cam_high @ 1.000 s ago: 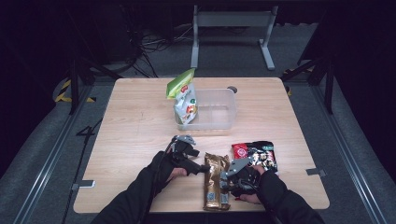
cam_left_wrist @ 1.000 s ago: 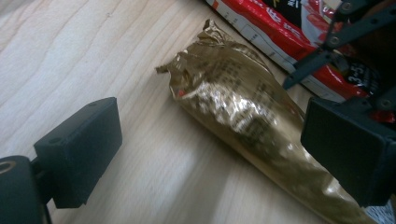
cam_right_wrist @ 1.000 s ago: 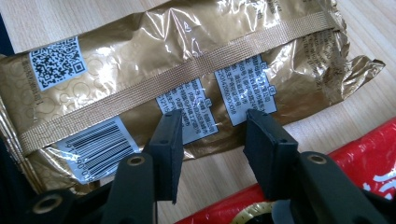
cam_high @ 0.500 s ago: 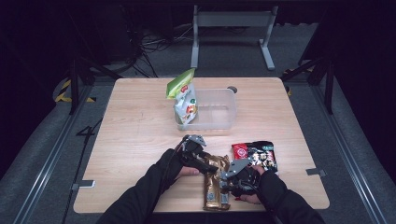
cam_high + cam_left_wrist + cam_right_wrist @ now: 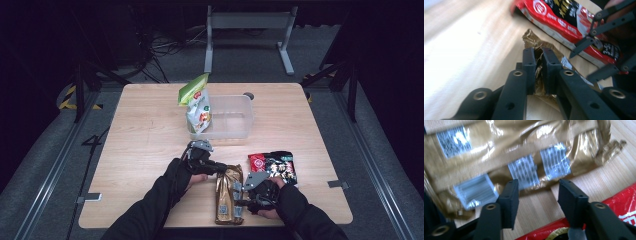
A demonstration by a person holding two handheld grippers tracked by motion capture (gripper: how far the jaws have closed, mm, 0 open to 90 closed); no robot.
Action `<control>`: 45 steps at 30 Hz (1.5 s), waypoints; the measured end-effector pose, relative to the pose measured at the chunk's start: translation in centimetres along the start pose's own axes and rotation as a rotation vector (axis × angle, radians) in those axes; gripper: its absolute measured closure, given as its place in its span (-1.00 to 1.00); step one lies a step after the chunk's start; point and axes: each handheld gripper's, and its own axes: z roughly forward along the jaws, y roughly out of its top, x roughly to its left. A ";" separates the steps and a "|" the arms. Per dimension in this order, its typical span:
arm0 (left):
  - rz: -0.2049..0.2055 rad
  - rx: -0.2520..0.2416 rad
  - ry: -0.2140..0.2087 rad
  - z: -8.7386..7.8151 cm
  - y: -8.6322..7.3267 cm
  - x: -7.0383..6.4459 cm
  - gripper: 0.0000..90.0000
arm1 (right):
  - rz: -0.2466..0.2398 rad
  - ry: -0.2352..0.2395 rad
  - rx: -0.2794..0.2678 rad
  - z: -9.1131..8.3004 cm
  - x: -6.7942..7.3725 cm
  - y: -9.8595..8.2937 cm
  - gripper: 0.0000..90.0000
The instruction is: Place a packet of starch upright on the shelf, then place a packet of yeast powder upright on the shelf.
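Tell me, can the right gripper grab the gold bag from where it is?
Probably yes. The right gripper is open, its jaws pointing at the edge of the gold bag with only bare table between. The left gripper already pinches the bag's far end.

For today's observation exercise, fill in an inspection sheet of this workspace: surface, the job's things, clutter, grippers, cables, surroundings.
Surface: wooden table, bare over most of its left half.
Job's things: gold packet lying flat near the front edge.
Clutter: red and black packet to the right of the gold one; clear plastic tub at mid-table, with a green snack bag upright at its left end.
Grippers: left hand-held gripper shut on the gold packet's top edge; right hand-held gripper open at the packet's side.
Cables: a tangle on the floor behind the table.
Surroundings: dark room, a grey metal frame behind the table.
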 end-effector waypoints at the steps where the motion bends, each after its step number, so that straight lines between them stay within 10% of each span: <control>1: 0.002 -0.006 -0.003 -0.2 0.0 0.0 0.88 | 0.003 0.002 -0.010 0.0 0.0 0.0 0.04; 13: 0.089 -0.192 0.210 -4.7 0.9 -2.3 0.96 | 0.102 -0.089 -0.212 -3.8 -2.3 -1.4 -0.35; 27: 0.131 -0.326 0.264 -7.5 1.4 -4.0 0.98 | 0.238 -0.226 -0.306 -6.7 -5.9 -5.1 -0.47; 45: 0.148 -0.398 0.327 -8.8 1.9 -4.7 0.99 | 0.280 -0.277 -0.334 -7.0 -6.9 -6.1 -0.50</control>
